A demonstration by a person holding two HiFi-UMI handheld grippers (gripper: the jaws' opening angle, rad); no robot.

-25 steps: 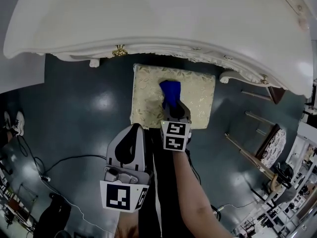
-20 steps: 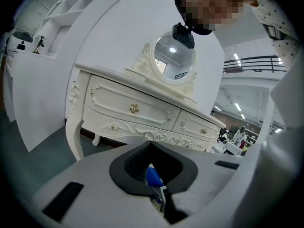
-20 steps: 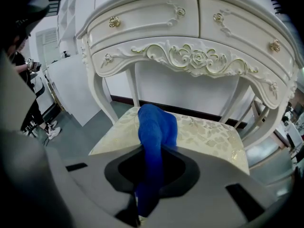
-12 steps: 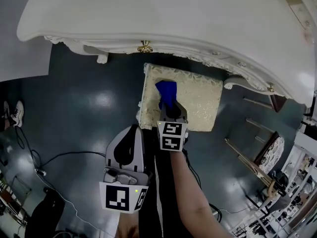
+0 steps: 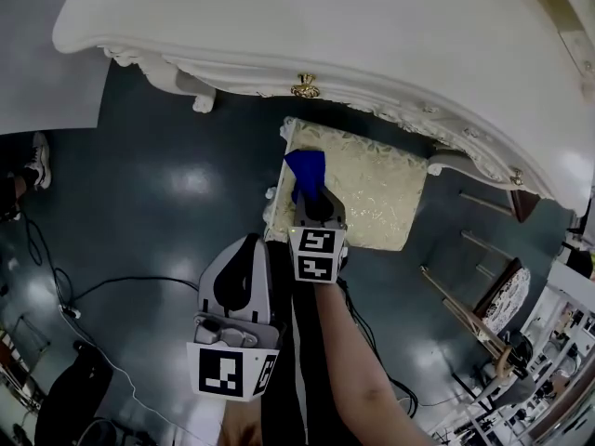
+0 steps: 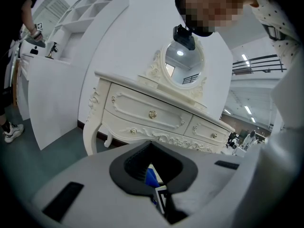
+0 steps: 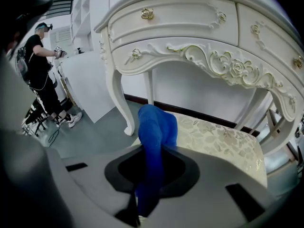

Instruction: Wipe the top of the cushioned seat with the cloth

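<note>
The cushioned seat, cream with a floral pattern, stands half under a white dressing table. A blue cloth lies on the seat's top near its left edge, with my right gripper shut on it. In the right gripper view the cloth runs up from the shut right gripper and drapes onto the seat. My left gripper hangs back over the dark floor, left of the right arm, shut and holding nothing. The left gripper view shows a sliver of blue cloth through its jaws.
The dressing table's carved legs and drawer front rise close behind the seat. An oval mirror tops the table. Black cables cross the floor at left. Chair frames stand at right. A person stands far left.
The right gripper has dragged the blue cloth leftward across the seat, from near its middle to its left edge. The left gripper has stayed where it was.
</note>
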